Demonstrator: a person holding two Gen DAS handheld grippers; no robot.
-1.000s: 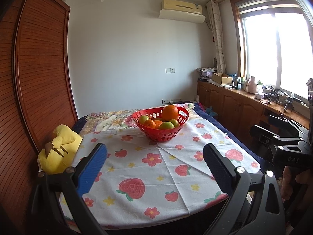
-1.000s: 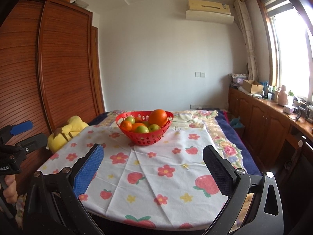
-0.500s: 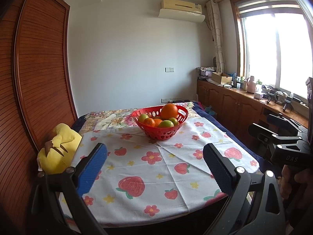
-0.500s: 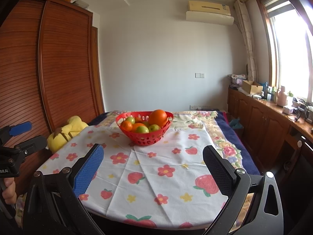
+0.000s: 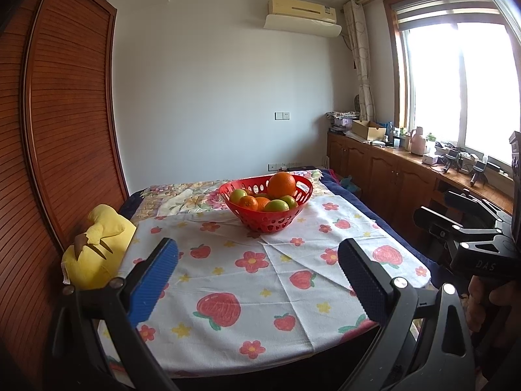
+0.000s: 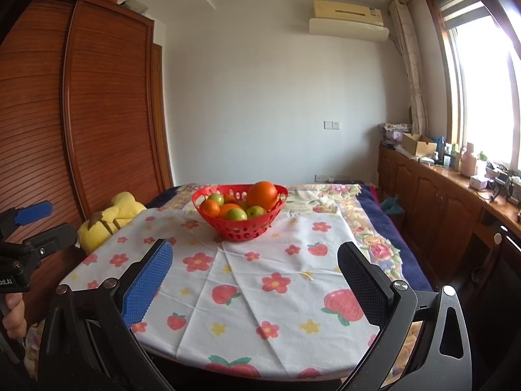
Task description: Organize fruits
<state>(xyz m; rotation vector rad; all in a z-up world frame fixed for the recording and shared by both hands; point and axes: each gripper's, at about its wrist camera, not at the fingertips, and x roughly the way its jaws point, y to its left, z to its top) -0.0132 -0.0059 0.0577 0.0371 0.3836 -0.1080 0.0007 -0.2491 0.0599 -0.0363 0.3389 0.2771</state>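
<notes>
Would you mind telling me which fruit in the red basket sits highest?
The large orange at the basket's right rear: it rises above the rim, while the smaller oranges and green fruits lie lower.

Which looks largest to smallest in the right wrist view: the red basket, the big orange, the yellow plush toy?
1. Red basket, widest of the three.
2. Yellow plush toy, though partly hidden and nearer the camera, so its rank against the basket is unsure.
3. Big orange, clearly smallest.

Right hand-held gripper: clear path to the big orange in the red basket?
Probably yes. The right hand-held gripper is open, only bare cloth lies before the red basket, and the big orange sits topmost, exposed.
</notes>
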